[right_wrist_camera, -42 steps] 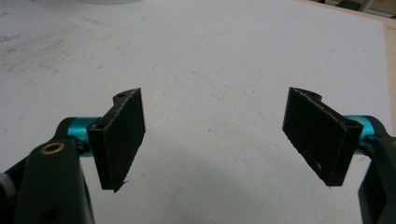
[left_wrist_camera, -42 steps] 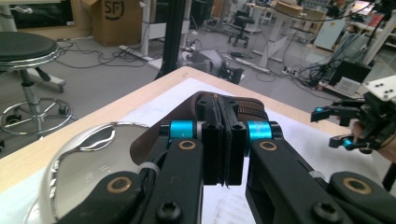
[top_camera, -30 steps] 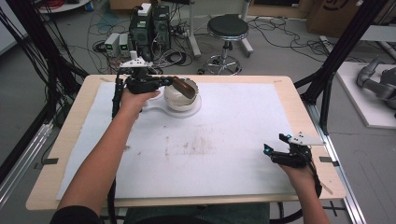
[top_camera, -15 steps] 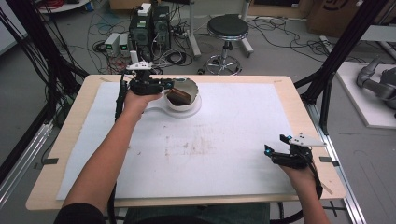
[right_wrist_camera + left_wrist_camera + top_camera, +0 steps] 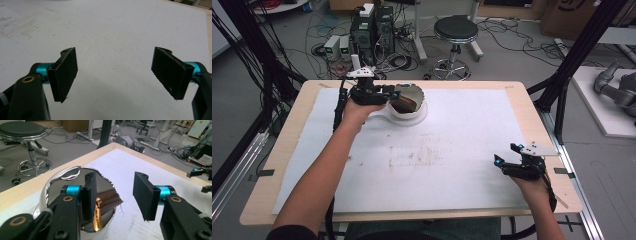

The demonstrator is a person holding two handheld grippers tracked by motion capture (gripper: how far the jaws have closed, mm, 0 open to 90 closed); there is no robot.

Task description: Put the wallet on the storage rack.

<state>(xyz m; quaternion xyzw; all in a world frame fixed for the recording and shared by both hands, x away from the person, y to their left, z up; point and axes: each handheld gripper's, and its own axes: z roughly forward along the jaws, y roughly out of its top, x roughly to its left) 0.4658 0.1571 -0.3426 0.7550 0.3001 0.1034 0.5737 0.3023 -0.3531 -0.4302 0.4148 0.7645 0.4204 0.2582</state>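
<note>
At the far left of the table, the left gripper hovers at the near rim of a shiny metal bowl. Its jaws have just been opening and now stand about half apart, gripping nothing. In the left gripper view one pad sits over the bowl's mouth while the other hangs over the white mat beside it, neither pressing on anything. Inside the bowl lies a brown comb-like piece with fine teeth, slanting against the wall; whether the pad touches it cannot be told. The bowl rests on a white plate near the far edge of the mat.

The middle of the mat lies bare apart from faint brownish marks, leaving wide room between the two hands. The wooden border of the table runs just beyond the bowl, and past it stand a black stool and computer boxes among cables on the floor.

At the near right corner the right gripper rests low over the mat, well apart from the bowl, close to the table's right edge. Its own view shows the jaws spread wide with plain white mat between them.

The high view gives the layout and both forearms; the left gripper view alone reveals the bowl's contents and mirrored inner wall.
</note>
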